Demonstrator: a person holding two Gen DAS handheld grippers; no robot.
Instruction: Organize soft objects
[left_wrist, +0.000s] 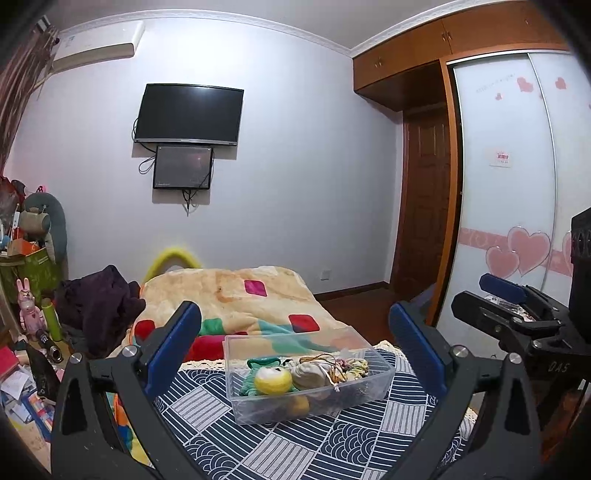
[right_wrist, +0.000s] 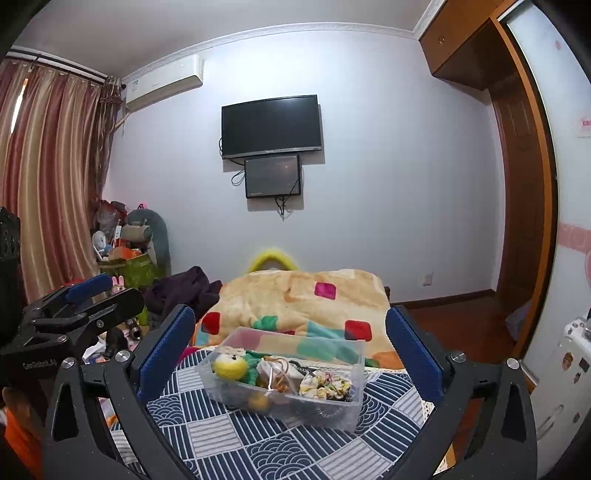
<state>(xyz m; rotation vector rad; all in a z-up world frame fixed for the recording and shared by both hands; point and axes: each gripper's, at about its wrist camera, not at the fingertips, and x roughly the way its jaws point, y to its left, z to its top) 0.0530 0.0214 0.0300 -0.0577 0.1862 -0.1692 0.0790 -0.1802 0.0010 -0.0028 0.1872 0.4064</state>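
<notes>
Bedroom tabletop with a patterned blue cloth (left_wrist: 295, 443): left hand-held gripper (left_wrist: 295, 347) and right hand-held gripper (right_wrist: 291, 347) gape wide, empty. At twelve o'clock, a clear plastic bin (left_wrist: 384, 384) holds what look like soft toys (left_wrist: 273, 380).

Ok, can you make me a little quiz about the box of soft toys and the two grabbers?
1. True or false: the clear plastic box sits on the blue patterned cloth.
2. Which soft thing lies at the left end of the box: A) the yellow and green plush toy, B) a red ball, C) a blue sock?
3. Fill in: both the left gripper and the right gripper are ____ and hold nothing.

Key: 1 true; 2 A; 3 open.
</notes>
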